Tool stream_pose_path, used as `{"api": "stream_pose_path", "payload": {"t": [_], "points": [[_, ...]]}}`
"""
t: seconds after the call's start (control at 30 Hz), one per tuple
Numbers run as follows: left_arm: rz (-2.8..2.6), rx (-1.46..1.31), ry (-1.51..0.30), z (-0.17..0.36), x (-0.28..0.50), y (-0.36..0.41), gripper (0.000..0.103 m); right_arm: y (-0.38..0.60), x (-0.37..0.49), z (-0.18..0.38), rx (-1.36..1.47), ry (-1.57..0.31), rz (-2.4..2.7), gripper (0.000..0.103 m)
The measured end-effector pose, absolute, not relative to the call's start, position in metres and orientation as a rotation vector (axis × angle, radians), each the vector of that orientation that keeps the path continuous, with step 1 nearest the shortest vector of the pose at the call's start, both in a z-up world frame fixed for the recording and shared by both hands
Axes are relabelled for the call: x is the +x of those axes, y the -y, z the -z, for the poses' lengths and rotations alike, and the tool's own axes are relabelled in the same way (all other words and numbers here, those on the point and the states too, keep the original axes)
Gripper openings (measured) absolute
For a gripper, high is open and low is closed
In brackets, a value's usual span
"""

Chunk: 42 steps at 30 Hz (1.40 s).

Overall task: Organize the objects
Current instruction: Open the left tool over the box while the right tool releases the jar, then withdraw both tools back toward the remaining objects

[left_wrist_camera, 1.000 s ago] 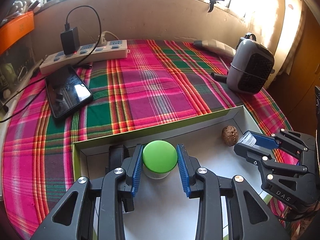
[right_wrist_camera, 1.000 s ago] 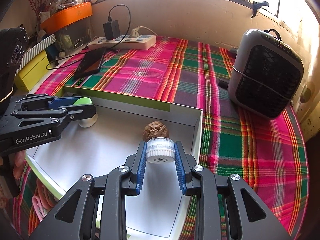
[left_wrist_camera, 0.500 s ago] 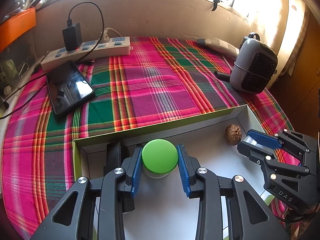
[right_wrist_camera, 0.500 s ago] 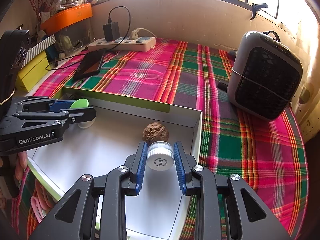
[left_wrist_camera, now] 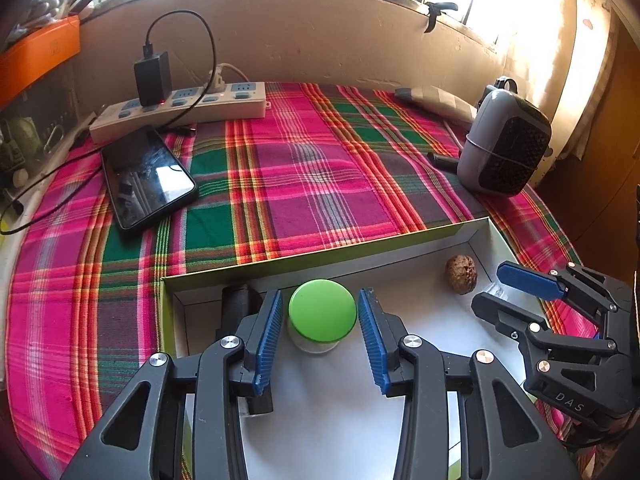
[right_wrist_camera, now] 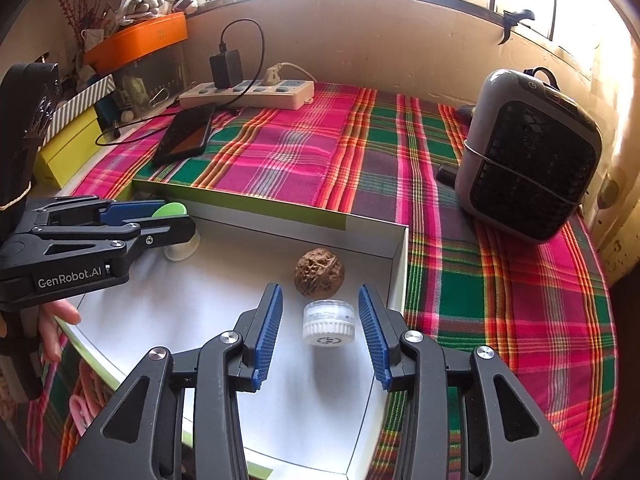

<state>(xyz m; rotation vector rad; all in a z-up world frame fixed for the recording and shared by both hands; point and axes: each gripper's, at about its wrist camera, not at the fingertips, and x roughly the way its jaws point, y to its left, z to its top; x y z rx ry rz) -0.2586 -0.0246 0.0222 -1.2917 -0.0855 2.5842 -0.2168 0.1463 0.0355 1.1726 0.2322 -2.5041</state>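
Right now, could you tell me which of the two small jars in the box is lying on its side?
The white-capped jar beside the walnut; the green-lidded jar stands upright.

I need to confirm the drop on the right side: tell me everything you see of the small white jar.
The small white jar looks like clear plastic with a ribbed white cap. It lies tipped, cap toward the camera, on the white floor of the box, just in front of the walnut. The right tongs are open around it, both pads clear.
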Motion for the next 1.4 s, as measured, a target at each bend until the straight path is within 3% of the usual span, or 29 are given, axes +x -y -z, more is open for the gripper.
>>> {"api": "stream_pose_path", "payload": {"t": [0.17, 0.9, 1.4], "points": [[-2.589, -1.284, 0.091, -0.025, -0.253, 0.027, 0.038, -0.152, -0.213, -0.041, 1.161, -0.191, 2.517, 0.052], [-2.628, -1.187, 0.084, -0.054, -0.193, 0.04, 0.038, -0.165, -0.168, -0.078, 1.031, -0.091, 2.575, 0.052], [-2.658, -1.142, 0.12, -0.054, -0.134, 0.054, 0.038, -0.177, -0.119, -0.073, 1.026, -0.04, 2.561, 0.052]]}}
